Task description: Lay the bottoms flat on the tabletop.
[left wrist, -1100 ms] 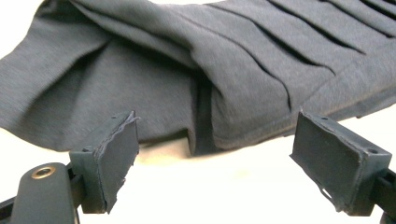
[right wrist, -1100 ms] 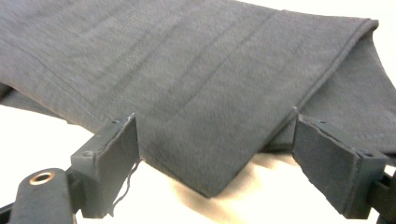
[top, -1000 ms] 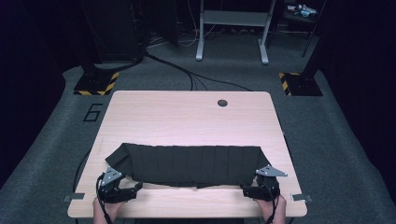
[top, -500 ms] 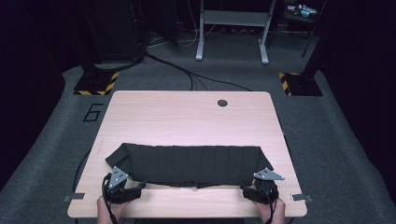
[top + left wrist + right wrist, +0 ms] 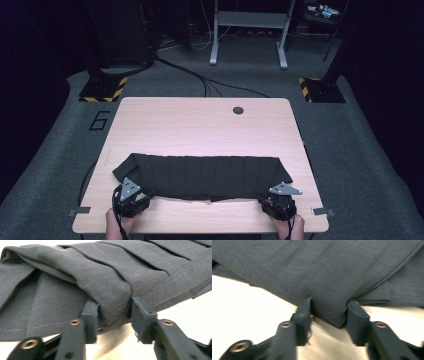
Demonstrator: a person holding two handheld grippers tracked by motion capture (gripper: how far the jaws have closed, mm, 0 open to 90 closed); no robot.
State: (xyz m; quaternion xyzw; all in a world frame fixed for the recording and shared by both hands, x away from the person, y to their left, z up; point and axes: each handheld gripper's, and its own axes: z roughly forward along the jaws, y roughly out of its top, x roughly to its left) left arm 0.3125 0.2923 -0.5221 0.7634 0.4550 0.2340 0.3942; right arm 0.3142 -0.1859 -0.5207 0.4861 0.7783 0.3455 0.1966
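Note:
A dark grey pleated cloth [image 5: 200,175] lies spread across the near half of the wooden table [image 5: 200,125]. My left gripper [image 5: 134,199] is at its near left corner and my right gripper [image 5: 276,201] at its near right corner. In the left gripper view the jaws [image 5: 113,312] have just been closing and now pinch a bulging fold of the cloth [image 5: 100,277] between their pads. In the right gripper view the jaws [image 5: 329,312] have also just been closing and squeeze a fold of the hem [image 5: 324,270], which touches both pads.
A round cable hole [image 5: 238,110] sits near the table's far edge. The table's near edge runs just behind both hands. On the floor beyond are cables [image 5: 200,80], two yellow-and-black striped bases [image 5: 102,90] and a metal frame's legs [image 5: 247,35].
Both pairs of jaws have drawn together on the cloth's near edge, bunching it between them. The hands and the cloth have hardly shifted.

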